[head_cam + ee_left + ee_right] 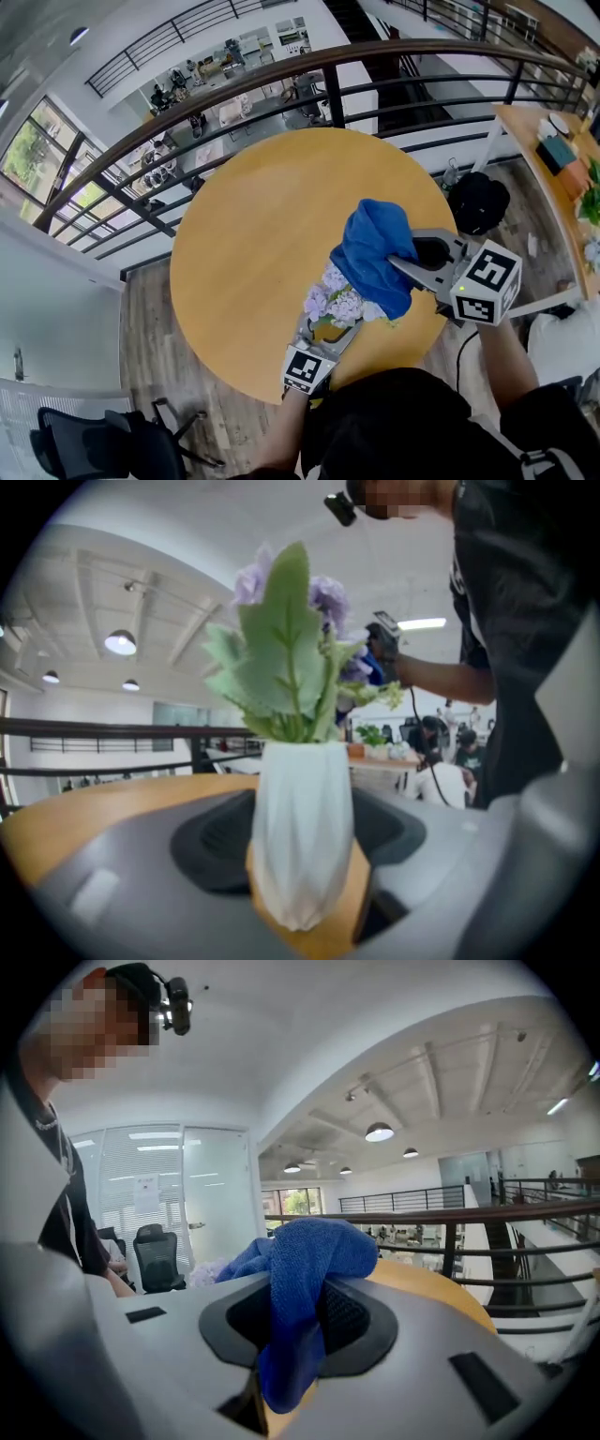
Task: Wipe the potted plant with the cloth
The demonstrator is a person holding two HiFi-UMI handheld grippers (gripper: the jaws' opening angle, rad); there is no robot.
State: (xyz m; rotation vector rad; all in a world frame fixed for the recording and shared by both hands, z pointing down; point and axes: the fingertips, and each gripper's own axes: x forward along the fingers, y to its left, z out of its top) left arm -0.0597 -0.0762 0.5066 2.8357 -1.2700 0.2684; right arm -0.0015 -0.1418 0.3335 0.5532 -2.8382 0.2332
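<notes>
The right gripper [405, 270] was clamped on a blue cloth [373, 251], its jaws nearly together with the fabric pinched between them; in the right gripper view the cloth [309, 1251] bunched up over the jaws of that gripper [292, 1330] and hung down through the gap. The left gripper [330, 333] was closed on a potted plant [339, 302] at the pot, and in the left gripper view the white faceted pot [302, 832] stood upright between the jaws, with broad green leaves [281, 658] and pale purple flowers [323, 597] rising above it. From above, the cloth lay over the upper right of the blossoms, just beside or on them; whether it actually touched could not be told. The right gripper came at the plant from the person's right, the left one from the near edge. The plant stood near the near rim of a round, yellow-wood worktop [253, 234]. Beyond the worktop's far side ran a curved dark railing [281, 75], and past it a lower floor with desks showed. A black bag [478, 202] lay on the wooden floor [150, 347] to the right, by a second long desk [548, 192], and a black office chair [103, 445] stood at lower left.
</notes>
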